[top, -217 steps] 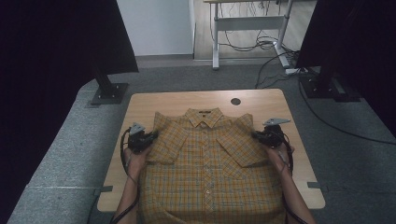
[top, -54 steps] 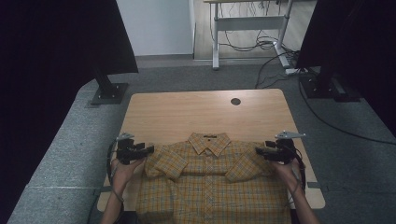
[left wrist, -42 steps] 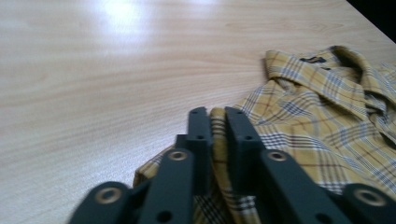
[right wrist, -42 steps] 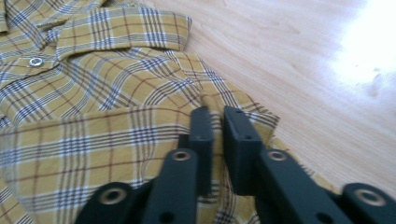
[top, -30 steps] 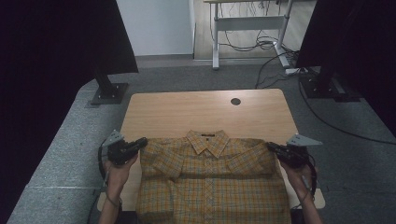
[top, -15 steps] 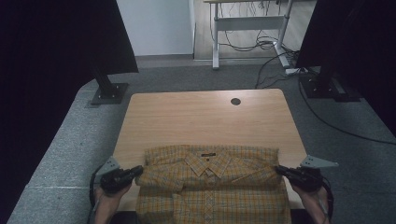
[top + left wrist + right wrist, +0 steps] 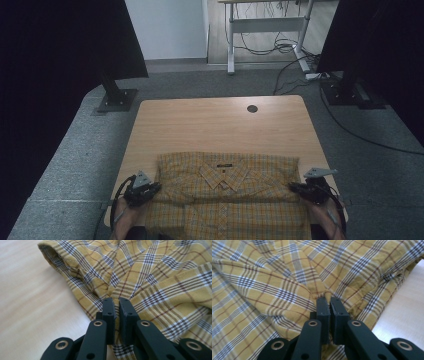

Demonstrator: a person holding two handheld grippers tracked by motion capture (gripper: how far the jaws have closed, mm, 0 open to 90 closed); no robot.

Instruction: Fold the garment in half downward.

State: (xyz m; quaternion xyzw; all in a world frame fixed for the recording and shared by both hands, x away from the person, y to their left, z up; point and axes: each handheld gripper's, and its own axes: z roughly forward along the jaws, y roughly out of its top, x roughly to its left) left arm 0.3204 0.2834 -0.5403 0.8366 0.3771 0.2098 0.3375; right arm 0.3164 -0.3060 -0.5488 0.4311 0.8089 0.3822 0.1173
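Yellow plaid cotton shirt (image 7: 225, 192) lies collar-up at the wooden table's (image 7: 220, 125) six-o'clock edge, hem hanging off. Left gripper (image 7: 150, 189) at nine and right gripper (image 7: 296, 188) at three each pinch a side fold; judging by this, the top is laid flat, and folding remains.

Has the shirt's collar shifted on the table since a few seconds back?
Yes. The collar has come toward the table's near edge, farther from the round hole, as both grippers pulled the shirt back.
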